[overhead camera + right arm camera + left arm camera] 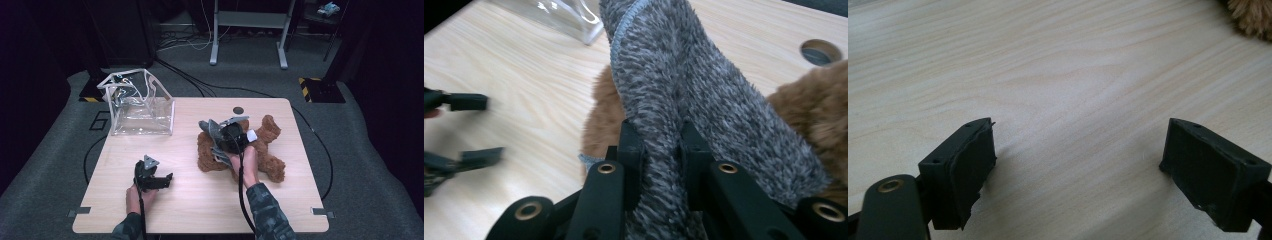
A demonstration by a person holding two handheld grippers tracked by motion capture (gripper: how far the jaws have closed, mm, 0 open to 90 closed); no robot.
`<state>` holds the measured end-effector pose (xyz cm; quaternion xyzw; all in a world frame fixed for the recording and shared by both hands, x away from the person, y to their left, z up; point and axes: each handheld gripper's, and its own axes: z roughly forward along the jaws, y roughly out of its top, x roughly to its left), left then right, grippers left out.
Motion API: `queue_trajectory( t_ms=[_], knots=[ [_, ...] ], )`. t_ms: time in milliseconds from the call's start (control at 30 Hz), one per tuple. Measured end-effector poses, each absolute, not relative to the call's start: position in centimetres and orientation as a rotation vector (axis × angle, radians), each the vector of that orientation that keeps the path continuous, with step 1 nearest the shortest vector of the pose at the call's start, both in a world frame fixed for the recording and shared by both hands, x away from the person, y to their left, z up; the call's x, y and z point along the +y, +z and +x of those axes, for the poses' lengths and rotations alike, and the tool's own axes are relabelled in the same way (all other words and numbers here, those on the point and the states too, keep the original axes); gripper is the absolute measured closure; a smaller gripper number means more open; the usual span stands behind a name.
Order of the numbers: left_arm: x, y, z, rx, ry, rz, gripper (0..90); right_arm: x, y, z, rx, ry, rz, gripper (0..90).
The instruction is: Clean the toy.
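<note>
A brown plush bear point(267, 145) lies on the right half of the wooden table point(200, 210). My right gripper point(216, 134) hovers over its left side, shut on a fuzzy grey cloth point(674, 80) that rises between the jaws, with the bear's brown fur point(814, 110) behind it. A clear plastic bag point(140, 107) with white handles stands open at the table's back left. My left gripper point(165, 181) rests low near the front left, jaws open and wide apart over bare wood point(1073, 100), nothing between its pads point(973, 165). The bear's fur point(1253, 17) peeks into the left gripper view's top right corner.
A round hole point(238, 110) sits in the tabletop behind the bear. Cables run over the grey carpet beyond the table, and a metal stand's feet point(247, 55) are farther back. In the right gripper view, the left gripper point(469, 130) is at the left edge.
</note>
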<state>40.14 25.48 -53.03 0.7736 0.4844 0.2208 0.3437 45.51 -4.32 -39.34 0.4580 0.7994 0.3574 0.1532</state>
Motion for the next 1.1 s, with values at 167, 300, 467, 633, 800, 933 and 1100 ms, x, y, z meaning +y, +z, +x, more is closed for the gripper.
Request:
queue_trajectory(
  t_ms=[167, 300, 467, 633, 800, 933, 1100],
  knots=[
    [25.5, -53.0, 40.1, 1.261, 0.576, 2.01, 13.5, -4.1, -39.7, 43.3, 2.32, 1.031, 1.29, 76.7],
    [25.6, -53.0, 40.1, 1.259, 0.569, 2.02, 13.5, -4.0, -41.1, 42.2, 2.366, 1.024, 1.287, 76.7],
    [25.6, -53.0, 40.1, 1.259, 0.569, 2.021, 13.5, -3.5, -42.9, 41.2, 2.444, 0.997, 1.27, 76.7],
    [25.6, -53.0, 40.1, 1.259, 0.568, 2.021, 13.5, -3.0, -45.4, 41.1, 2.506, 0.954, 1.311, 76.6],
    [25.6, -53.0, 40.1, 1.259, 0.569, 2.019, 13.5, -2.7, -47.8, 41.2, 2.56, 0.902, 1.375, 76.5],
    [25.6, -53.0, 40.1, 1.262, 0.566, 2.022, 13.5, -3.3, -48.6, 41.3, 2.58, 0.909, 1.395, 76.4],
    [25.6, -52.9, 40.1, 1.26, 0.562, 2.023, 13.5, -4.1, -46.5, 40.8, 2.558, 0.996, 1.362, 76.2]
  ],
)
